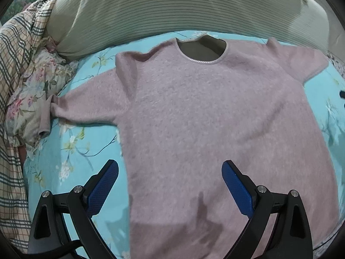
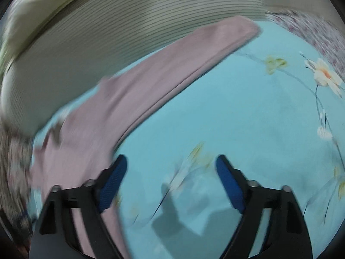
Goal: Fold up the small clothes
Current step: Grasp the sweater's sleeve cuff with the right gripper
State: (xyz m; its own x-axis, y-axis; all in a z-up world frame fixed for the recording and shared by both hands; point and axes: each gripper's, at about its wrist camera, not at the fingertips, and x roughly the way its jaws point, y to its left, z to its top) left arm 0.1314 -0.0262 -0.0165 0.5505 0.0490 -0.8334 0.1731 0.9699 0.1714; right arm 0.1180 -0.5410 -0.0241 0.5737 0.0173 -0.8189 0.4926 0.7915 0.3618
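A small pink fuzzy sweater (image 1: 194,112) lies flat on a turquoise floral bedsheet (image 1: 86,151), neckline away from me, both sleeves spread out. My left gripper (image 1: 170,172) is open and empty, hovering over the sweater's lower left part near its hem. In the right wrist view the sweater's right sleeve (image 2: 172,64) stretches diagonally across the sheet (image 2: 237,118), blurred. My right gripper (image 2: 171,168) is open and empty above bare sheet, just right of the sweater's side edge.
A striped beige cushion (image 1: 172,10) runs along the far side of the bed. A plaid blanket (image 1: 13,64) and a floral cloth (image 1: 32,97) lie bunched at the left, touching the left sleeve's cuff. A patterned fabric (image 2: 312,34) borders the sheet at the right.
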